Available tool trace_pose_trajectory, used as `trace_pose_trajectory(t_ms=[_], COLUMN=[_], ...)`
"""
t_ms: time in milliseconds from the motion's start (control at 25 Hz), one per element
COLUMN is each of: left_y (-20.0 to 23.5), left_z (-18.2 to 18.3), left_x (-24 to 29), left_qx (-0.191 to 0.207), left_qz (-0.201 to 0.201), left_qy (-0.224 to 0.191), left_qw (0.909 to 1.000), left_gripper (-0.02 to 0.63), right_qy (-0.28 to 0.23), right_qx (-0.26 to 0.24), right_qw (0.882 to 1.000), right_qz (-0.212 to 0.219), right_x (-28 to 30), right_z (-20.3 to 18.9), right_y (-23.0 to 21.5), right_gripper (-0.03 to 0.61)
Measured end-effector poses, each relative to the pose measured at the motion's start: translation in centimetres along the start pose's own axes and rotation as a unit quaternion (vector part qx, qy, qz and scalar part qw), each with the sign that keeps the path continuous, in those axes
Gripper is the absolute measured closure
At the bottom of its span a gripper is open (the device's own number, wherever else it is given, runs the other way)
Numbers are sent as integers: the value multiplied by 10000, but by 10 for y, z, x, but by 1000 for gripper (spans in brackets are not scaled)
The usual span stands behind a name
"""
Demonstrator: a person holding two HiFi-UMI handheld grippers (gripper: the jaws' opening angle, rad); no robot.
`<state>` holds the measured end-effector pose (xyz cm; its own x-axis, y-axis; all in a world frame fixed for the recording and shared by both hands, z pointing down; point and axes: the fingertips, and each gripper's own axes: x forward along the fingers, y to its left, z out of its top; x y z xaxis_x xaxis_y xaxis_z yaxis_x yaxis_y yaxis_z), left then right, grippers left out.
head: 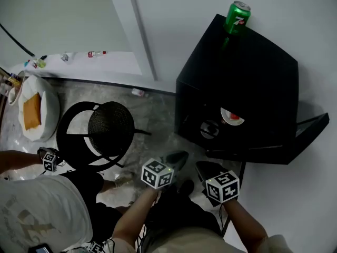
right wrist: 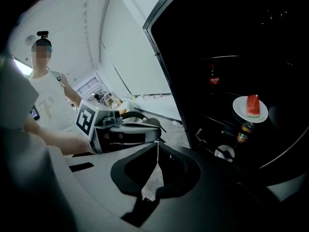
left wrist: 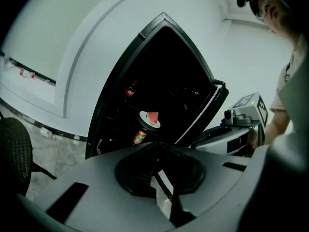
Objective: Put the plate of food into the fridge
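1. The plate, carrying a watermelon slice, sits on a shelf inside the open fridge, with a bottle just below it.
2. The left tongs and right tongs are both closed and empty, held before the fridge and apart from the plate.
3. Placing looks done. The likely remaining move is swinging the door closed, pushing on its outer face.
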<state>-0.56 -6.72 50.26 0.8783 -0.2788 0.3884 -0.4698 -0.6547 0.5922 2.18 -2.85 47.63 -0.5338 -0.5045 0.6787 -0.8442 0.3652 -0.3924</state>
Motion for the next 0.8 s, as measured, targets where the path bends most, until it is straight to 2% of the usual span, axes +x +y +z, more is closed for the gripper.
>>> trace_pose_trajectory(t_ms=[240, 800], left_y=[-22, -67], left_z=[21, 40], left_x=[-10, -23], left_qx=[383, 1128], left_qz=[33, 243], left_qy=[70, 208], left_qw=[9992, 9931], left_gripper=[595, 595], right_qy=[-149, -452], right_qx=[-176, -225], right_qw=[9997, 9987], right_qz=[70, 7], right_x=[-15, -53], right_z=[17, 24], right_y=[10, 7], right_gripper=[557, 557])
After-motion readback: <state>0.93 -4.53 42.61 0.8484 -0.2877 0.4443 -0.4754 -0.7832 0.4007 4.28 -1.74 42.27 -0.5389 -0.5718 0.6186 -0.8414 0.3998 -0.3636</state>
